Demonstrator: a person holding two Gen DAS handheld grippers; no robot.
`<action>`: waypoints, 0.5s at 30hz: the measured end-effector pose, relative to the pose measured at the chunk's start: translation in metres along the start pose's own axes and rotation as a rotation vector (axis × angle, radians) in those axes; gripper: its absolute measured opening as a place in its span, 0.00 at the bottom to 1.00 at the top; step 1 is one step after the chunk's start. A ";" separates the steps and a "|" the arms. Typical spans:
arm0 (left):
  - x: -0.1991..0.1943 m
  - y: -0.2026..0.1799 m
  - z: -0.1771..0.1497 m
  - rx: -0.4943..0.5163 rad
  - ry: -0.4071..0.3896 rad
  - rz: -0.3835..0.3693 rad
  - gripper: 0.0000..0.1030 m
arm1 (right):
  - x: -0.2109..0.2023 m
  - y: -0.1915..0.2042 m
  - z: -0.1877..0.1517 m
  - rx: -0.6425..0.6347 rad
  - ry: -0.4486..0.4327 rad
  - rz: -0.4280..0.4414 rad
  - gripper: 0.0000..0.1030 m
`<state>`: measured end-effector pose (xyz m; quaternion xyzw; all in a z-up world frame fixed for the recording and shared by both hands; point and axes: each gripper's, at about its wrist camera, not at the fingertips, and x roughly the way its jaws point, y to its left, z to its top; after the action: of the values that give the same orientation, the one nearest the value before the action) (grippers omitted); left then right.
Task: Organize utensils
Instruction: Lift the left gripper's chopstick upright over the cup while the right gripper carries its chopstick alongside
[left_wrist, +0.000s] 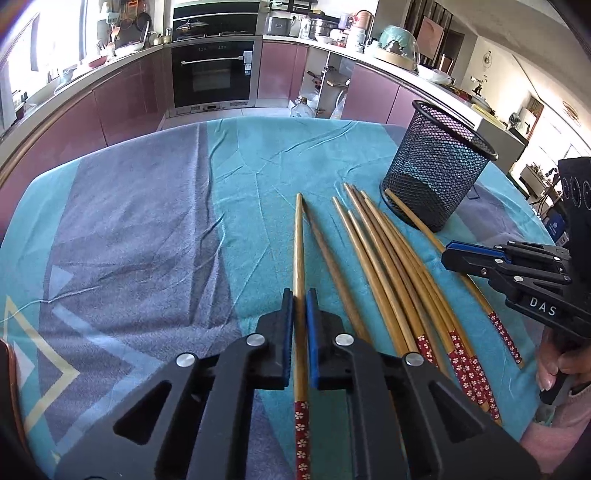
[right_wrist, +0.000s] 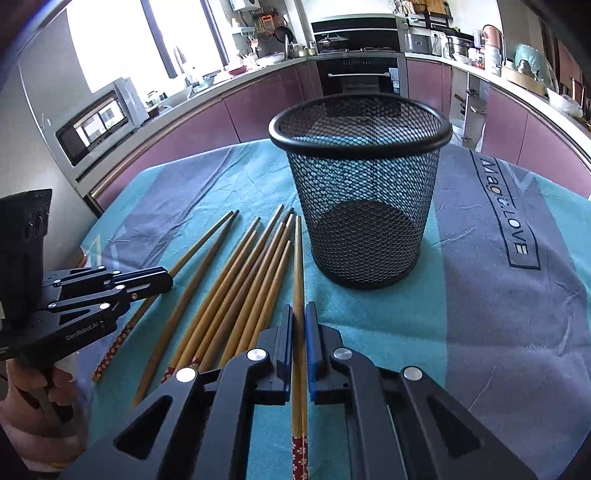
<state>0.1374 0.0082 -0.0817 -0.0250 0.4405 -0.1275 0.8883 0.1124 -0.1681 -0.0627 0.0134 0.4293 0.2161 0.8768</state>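
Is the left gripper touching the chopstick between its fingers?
Touching. In the left wrist view, the left gripper has both pads pressed against the chopstick, with no gap on either side.

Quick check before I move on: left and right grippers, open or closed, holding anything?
Left gripper: jaws closed on the leftmost chopstick.
Right gripper: jaws closed on the chopstick nearest the mesh cup.

A table under a teal-and-grey cloth bore an upright black mesh holder and, just beside it, loose bamboo chopsticks lying flat.
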 end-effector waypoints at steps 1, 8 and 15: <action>-0.003 0.000 0.000 0.001 -0.006 -0.001 0.07 | -0.003 0.001 0.000 -0.003 -0.006 0.008 0.05; -0.045 0.003 0.013 -0.018 -0.081 -0.100 0.07 | -0.038 0.007 0.006 -0.021 -0.093 0.092 0.05; -0.093 -0.008 0.034 0.001 -0.175 -0.240 0.07 | -0.078 0.005 0.019 -0.029 -0.209 0.134 0.05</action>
<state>0.1087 0.0209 0.0131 -0.0878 0.3554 -0.2305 0.9016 0.0828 -0.1906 0.0089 0.0517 0.3306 0.2778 0.9005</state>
